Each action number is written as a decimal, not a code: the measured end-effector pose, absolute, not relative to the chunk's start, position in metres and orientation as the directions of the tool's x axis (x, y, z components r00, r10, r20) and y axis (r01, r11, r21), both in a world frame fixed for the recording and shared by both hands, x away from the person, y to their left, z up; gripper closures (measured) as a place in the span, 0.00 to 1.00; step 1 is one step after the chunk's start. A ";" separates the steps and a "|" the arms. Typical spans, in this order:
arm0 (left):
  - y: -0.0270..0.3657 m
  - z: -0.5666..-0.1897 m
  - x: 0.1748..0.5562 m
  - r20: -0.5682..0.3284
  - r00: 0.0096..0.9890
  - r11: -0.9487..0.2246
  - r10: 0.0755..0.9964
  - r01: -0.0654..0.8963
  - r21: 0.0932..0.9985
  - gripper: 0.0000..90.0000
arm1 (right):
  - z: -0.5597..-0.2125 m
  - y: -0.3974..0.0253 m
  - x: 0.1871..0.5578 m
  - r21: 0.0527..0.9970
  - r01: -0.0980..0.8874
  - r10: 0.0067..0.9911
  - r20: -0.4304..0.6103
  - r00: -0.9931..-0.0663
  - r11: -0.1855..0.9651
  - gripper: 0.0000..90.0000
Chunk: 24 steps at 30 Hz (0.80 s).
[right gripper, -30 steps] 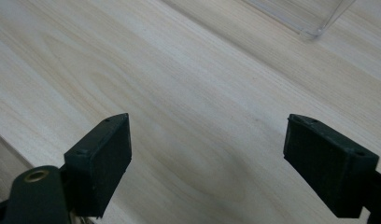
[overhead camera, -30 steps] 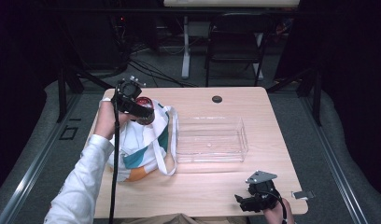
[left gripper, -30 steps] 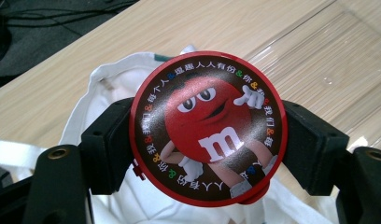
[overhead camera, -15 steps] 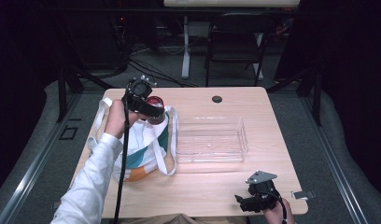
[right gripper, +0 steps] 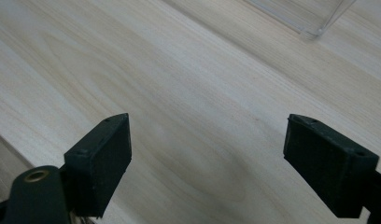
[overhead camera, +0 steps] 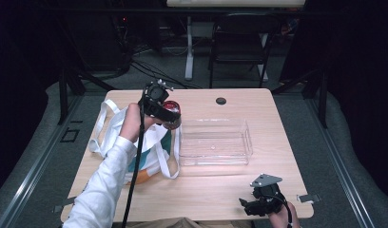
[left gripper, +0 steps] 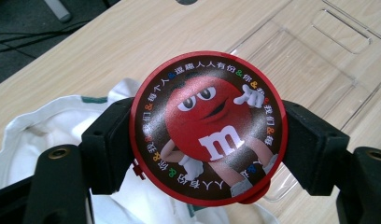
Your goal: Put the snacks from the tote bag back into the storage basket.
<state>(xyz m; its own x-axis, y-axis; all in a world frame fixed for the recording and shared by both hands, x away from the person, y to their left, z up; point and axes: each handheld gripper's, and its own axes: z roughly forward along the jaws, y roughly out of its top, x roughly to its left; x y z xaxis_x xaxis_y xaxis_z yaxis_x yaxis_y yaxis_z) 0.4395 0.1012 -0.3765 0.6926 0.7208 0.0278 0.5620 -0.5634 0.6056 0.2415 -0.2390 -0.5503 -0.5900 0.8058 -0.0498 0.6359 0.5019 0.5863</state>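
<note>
A round red candy tin (left gripper: pixel 208 127) with a red cartoon candy on its lid is squeezed between the two jaws of the left gripper (overhead camera: pixel 164 111). It is held in the air between the white tote bag (overhead camera: pixel 149 147) and the clear plastic tray (overhead camera: pixel 213 142), most likely so that it can be put in the tray. The right gripper (right gripper: pixel 221 163) is held wide open with nothing in it, low over the near edge of the light wooden table (overhead camera: pixel 258 99). A dark chair (overhead camera: pixel 237 40) and cables are seen on the floor behind.
</note>
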 end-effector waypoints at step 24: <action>0.064 -0.404 0.437 -0.021 0.742 -0.593 0.670 0.552 0.586 0.29 | -0.551 -0.239 0.242 0.587 0.633 0.801 -0.047 -0.596 0.505 0.16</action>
